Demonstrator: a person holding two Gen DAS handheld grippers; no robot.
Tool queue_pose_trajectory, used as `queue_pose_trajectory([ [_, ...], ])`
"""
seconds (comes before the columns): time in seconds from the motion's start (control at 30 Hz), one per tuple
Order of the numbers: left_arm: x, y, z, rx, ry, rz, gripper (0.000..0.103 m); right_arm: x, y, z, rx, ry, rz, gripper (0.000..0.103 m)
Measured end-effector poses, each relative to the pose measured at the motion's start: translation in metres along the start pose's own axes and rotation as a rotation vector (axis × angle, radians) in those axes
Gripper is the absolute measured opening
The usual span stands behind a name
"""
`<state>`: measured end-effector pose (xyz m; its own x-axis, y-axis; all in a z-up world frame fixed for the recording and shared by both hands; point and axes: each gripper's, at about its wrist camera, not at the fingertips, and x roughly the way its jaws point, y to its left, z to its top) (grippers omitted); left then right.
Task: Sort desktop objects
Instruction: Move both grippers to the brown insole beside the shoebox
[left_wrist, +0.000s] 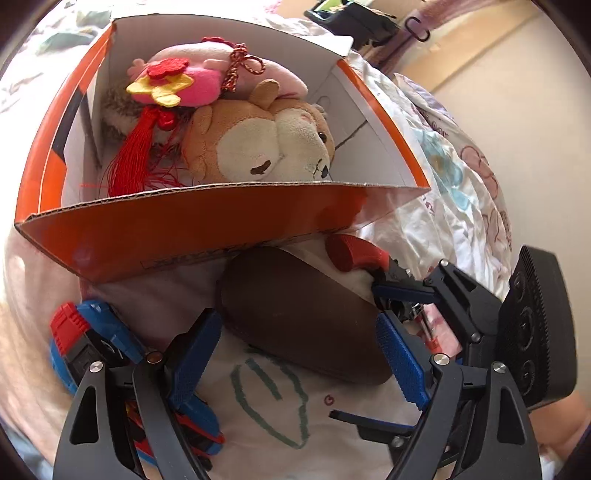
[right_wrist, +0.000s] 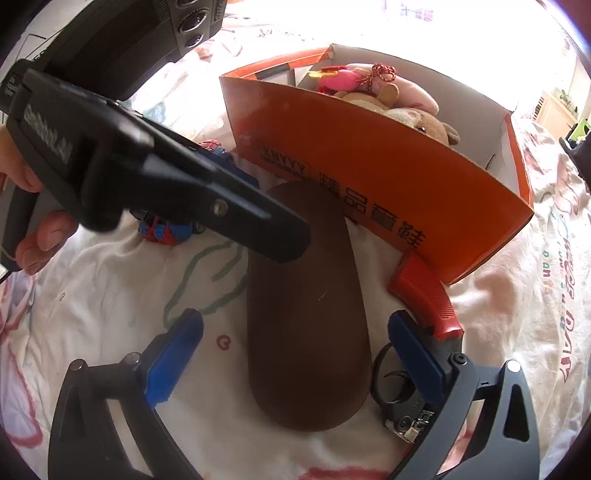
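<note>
Smooth brown oval hard-shell case (right_wrist: 308, 314) lying on crumpled printed cotton sheet (right_wrist: 92, 295), far end touching glossy orange corrugated cardboard box (right_wrist: 369, 192) of fuzzy plush toys (left_wrist: 258, 144), left gripper (left_wrist: 295, 354) and right gripper (right_wrist: 295, 354) both spread wide around it, ribbed blue pads (right_wrist: 173, 354) apart from the shell, blocky red-blue toy truck (left_wrist: 85, 332) beside.

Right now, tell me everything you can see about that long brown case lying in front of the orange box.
The brown case is a long oval with rounded ends, smooth and matte, leather-like, apparently closed. It lies flat on the printed white sheet, its far end at the orange box; whether they touch is unclear. A red-handled tool lies beside it. The right claw straddles it, open, with no contact visible. The left claw is open over its other end.
</note>
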<state>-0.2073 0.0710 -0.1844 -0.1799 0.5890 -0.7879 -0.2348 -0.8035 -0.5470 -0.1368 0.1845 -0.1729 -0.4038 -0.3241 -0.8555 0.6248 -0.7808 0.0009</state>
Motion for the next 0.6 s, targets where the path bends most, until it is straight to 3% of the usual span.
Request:
queue_pose_trajectory([
  [0.07, 0.002, 0.001, 0.003, -0.106, 0.025, -0.017, 0.086, -0.001, -0.004, 0.001, 0.021, -0.011, -0.006, 0.099],
  [0.2, 0.011, -0.004, 0.009, -0.231, 0.071, 0.025, 0.095, -0.003, -0.01, 0.0, 0.064, -0.029, 0.008, 0.092],
  [0.3, 0.017, -0.002, 0.016, -0.348, 0.097, 0.046, 0.102, -0.005, -0.01, -0.003, 0.055, -0.045, -0.001, 0.092],
  [0.4, 0.031, 0.003, 0.02, -0.455, 0.152, 0.057, 0.102, -0.007, -0.008, -0.006, 0.042, -0.054, -0.012, 0.092],
  [0.6, 0.045, 0.001, 0.023, -0.51, 0.219, 0.097, 0.102, -0.001, -0.001, -0.009, -0.034, -0.016, -0.064, 0.093],
])
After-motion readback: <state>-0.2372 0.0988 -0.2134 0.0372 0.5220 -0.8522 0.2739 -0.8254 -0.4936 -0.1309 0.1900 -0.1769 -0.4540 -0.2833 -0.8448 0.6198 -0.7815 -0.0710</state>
